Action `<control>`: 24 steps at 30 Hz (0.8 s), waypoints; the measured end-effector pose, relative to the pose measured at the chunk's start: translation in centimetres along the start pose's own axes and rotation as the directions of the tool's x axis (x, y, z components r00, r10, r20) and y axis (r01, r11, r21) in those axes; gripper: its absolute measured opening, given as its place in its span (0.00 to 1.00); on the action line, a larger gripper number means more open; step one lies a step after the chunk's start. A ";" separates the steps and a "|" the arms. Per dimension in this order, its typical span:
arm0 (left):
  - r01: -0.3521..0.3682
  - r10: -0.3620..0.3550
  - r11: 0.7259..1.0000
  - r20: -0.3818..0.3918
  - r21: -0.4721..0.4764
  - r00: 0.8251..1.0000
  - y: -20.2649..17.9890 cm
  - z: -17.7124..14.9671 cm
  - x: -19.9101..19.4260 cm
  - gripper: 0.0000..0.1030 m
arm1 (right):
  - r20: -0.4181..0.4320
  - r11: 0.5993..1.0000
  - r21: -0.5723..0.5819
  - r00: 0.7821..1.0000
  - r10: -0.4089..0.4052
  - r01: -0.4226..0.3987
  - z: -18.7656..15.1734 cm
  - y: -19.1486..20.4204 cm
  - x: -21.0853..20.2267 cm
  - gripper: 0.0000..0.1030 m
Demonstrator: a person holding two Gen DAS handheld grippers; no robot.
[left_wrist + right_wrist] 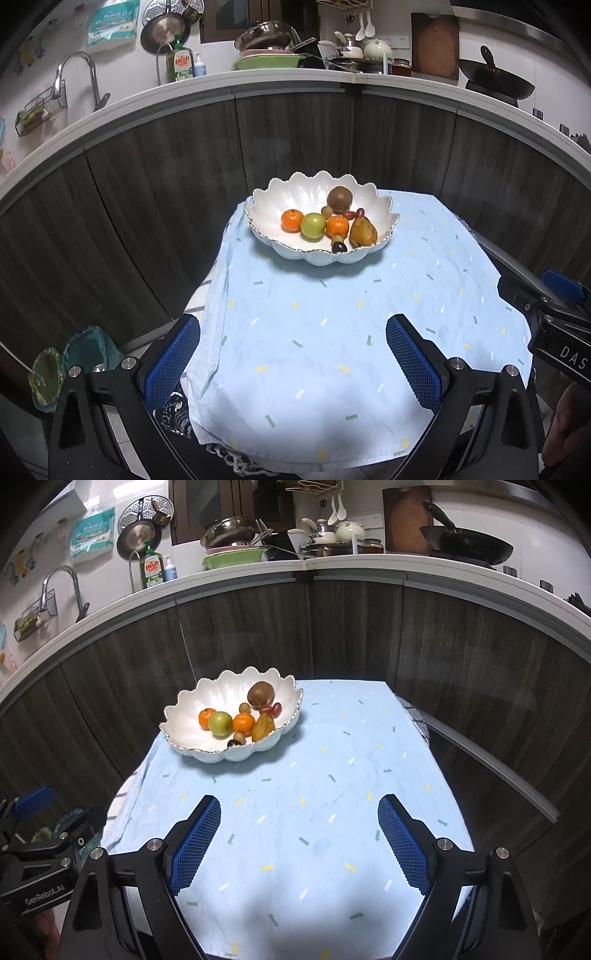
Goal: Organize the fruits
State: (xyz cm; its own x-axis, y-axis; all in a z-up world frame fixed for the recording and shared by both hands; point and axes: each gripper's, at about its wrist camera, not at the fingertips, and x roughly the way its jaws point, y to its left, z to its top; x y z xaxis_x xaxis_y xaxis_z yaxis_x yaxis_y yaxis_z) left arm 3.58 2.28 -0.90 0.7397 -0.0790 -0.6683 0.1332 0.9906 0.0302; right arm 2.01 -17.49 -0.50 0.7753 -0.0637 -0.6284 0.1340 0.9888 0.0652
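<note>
We hold the left claw (291, 363) and right claw (299, 840) wide apart and empty above the tabletop (332, 332) — every fruit already sits in the bowl (288, 192), so little seems left.

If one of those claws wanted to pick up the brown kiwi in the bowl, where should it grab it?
Probably from above, pinching the kiwi across its rounded middle. It sits at the back of the white bowl, near the raised scalloped rim, so a sideways approach would likely meet the rim. Small fruits lie just in front of it, so fingers should close on its left and right sides.
</note>
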 end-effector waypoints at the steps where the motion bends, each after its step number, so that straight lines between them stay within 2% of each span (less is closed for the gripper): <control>1: 0.000 0.000 1.000 0.000 -0.002 1.000 0.0 0.0 0.0 1.00 | 0.002 1.000 -0.001 1.000 -0.001 0.001 -0.1 0.0 -0.1 0.85; 24: 0.004 -0.004 1.000 0.001 -0.009 1.000 0.0 -0.2 -0.2 1.00 | 0.002 1.000 0.002 1.000 -0.001 0.001 -0.1 -0.5 -0.6 0.85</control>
State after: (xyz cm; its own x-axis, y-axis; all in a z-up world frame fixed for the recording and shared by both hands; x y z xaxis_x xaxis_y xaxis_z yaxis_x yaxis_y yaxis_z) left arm 3.35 2.35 -0.90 0.7398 -0.0827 -0.6677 0.1302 0.9913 0.0215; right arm 1.41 -17.93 -0.27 0.7763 -0.0653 -0.6270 0.1363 0.9885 0.0657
